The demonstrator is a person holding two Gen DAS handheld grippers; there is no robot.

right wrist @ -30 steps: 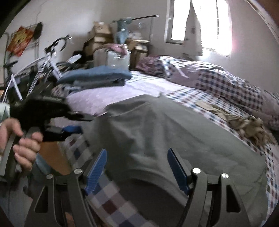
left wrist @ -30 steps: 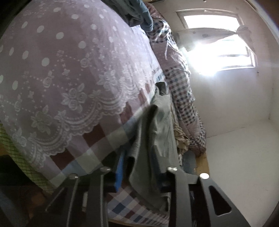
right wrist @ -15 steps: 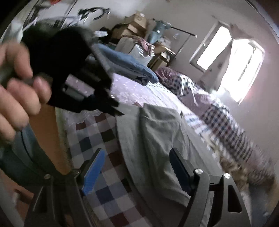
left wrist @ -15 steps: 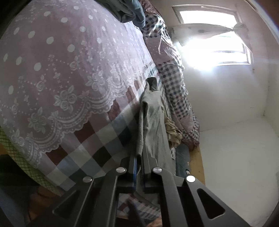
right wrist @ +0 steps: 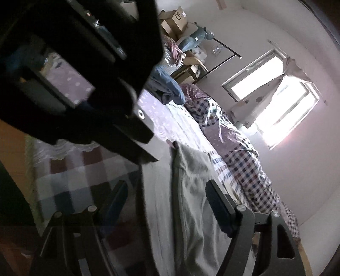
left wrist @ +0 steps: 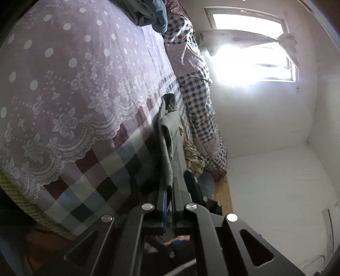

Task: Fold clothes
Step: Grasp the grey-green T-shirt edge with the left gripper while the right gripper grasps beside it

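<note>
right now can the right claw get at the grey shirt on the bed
Probably yes. The right claw is open with the grey shirt lying right between its fingers; the left claw, already shut on it, sits off to the side.

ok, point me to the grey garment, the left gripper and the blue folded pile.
grey garment (right wrist: 191,191): right wrist view, middle of the cloth.
left gripper (left wrist: 169,197): left wrist view, between the fingertips, shut on the garment's edge.
blue folded pile (right wrist: 167,85): right wrist view, top fold.

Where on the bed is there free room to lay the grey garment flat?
Freest patch: the checked sheet between the lace edge of the lilac dotted cover and the grey garment. The lilac cover is also bare up to the blue folded pile. Crowded: the far side, where a beige crumpled garment and the checked quilt sit beside it.
</note>
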